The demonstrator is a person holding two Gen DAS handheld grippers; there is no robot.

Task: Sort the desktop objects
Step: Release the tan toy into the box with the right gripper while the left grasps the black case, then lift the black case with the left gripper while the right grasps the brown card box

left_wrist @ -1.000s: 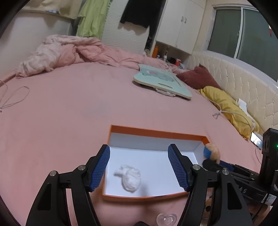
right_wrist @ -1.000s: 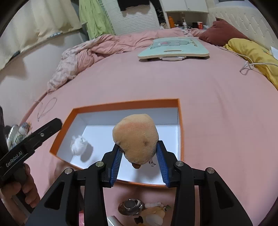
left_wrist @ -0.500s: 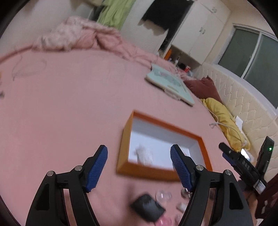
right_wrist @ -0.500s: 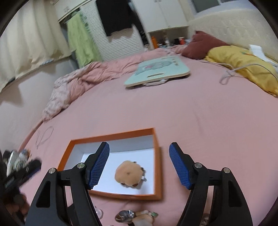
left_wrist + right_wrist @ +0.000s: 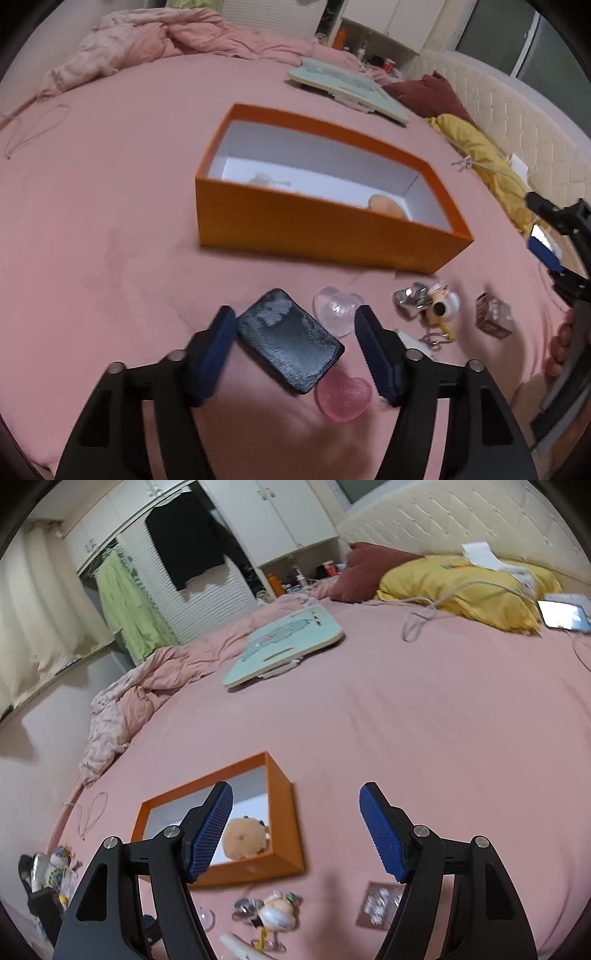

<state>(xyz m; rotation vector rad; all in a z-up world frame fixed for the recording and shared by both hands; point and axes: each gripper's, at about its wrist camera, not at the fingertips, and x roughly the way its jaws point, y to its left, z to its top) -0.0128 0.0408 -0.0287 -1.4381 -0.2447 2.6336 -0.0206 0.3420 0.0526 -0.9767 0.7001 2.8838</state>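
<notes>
An orange box (image 5: 325,229) with a white inside stands on the pink bed. In it lie a white tissue wad (image 5: 262,180) and a tan plush ball (image 5: 384,205). My left gripper (image 5: 295,332) points down at the items in front of the box. Its jaws are closing around a dark case (image 5: 288,339), the left pad (image 5: 218,350) at its corner, the right pad apart. My right gripper (image 5: 295,812) is open and empty, raised behind the box (image 5: 284,812), with the plush (image 5: 243,838) seen past its left finger.
Loose items lie in front of the box: a clear heart (image 5: 334,308), a pink heart (image 5: 343,395), a silver piece (image 5: 410,297), a keychain figure (image 5: 443,302) and a small brown box (image 5: 493,317). Farther off are a teal board (image 5: 284,646), a yellow pillow (image 5: 458,587) and a phone (image 5: 561,614).
My right gripper opened, dropped the tan plush into the box and drew back upward. My left gripper came back from over the box and sank over the dark case.
</notes>
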